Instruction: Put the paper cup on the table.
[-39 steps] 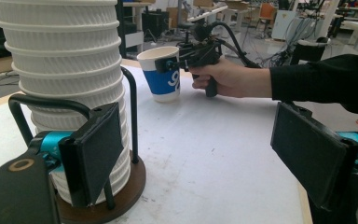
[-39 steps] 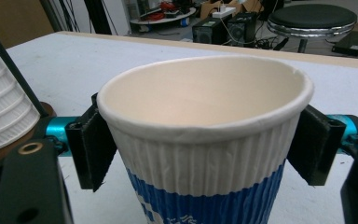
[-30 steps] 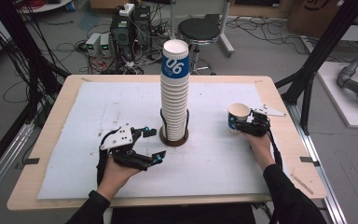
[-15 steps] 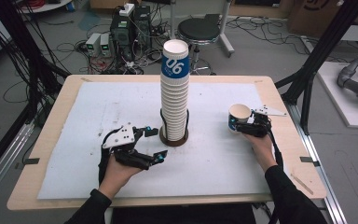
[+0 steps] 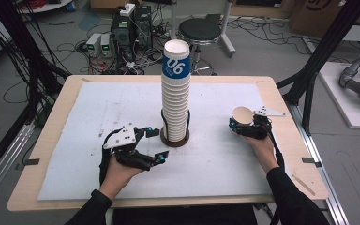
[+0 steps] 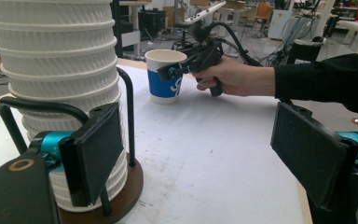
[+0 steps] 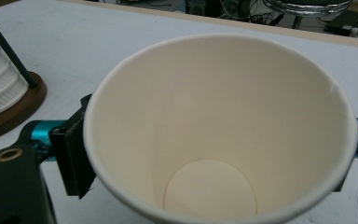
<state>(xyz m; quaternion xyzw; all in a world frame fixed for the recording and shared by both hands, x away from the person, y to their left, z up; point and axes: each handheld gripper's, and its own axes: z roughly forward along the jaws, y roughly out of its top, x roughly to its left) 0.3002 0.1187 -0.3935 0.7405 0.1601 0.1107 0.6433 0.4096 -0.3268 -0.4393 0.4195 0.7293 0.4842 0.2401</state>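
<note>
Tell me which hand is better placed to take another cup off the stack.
Probably the left: the left gripper sits open right beside the stack, while the right gripper, jaws just opening, is around the single cup.

Single cup (image 5: pixel 242 115) stands right of cup stack (image 5: pixel 176 93)

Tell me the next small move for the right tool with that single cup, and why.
Probably draw the right tool back from the single cup. The cup stands upright on the table, apart from the cup stack, and the jaws have just been opening around it, so it looks released.
</note>
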